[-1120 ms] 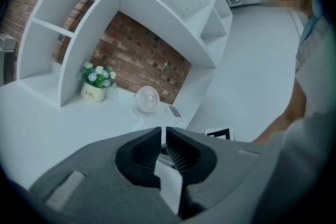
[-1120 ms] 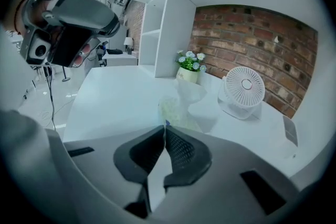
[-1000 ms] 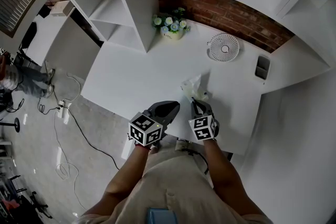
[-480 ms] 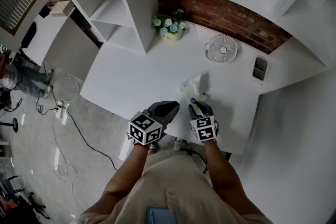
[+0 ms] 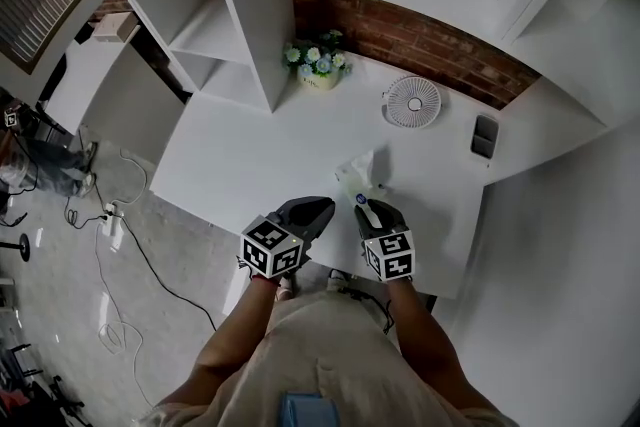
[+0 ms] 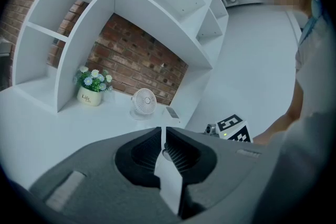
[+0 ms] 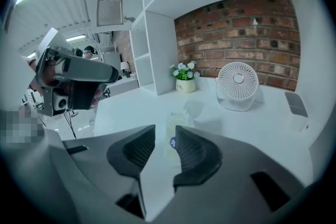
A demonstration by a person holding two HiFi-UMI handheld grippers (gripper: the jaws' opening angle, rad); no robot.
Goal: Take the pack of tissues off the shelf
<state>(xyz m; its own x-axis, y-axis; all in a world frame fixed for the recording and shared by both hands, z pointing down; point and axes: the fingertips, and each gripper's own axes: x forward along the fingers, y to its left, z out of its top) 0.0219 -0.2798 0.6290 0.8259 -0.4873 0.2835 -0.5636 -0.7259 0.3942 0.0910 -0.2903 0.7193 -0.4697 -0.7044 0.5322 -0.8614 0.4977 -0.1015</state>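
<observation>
**A:** Start with the head view. Where is the pack of tissues [image 5: 356, 177]?

**B:** It lies flat on the white tabletop [image 5: 250, 155], well away from the shelf [image 5: 235, 10]. Its near end is right at the tips of the right hand-held gripper [image 5: 368, 210]. The left hand-held gripper [image 5: 326, 206] hangs just beside that one, over the front edge of the tabletop. Further back a flower pot [image 5: 318, 67] stands by the shelf's upright, and a small fan [image 5: 413, 102] stands against the brick wall [image 5: 430, 40].

**A:** And the left gripper view?

**B:** Its jaws are clenched. The tips meet and nothing is caught between them. Past them you see the flower pot and the fan, and at the right the other tool's marker cube [image 6: 234, 129].

**A:** Right gripper view?

**B:** That one is released. Its jaws have just been opening and they stand clearly apart. The pack shows through the gap, lying on the tabletop with a round blue label near the right-hand pad. The pads do not press on it. The fan and the flower pot stand beyond, and the left tool hangs at the left of the frame.
</observation>
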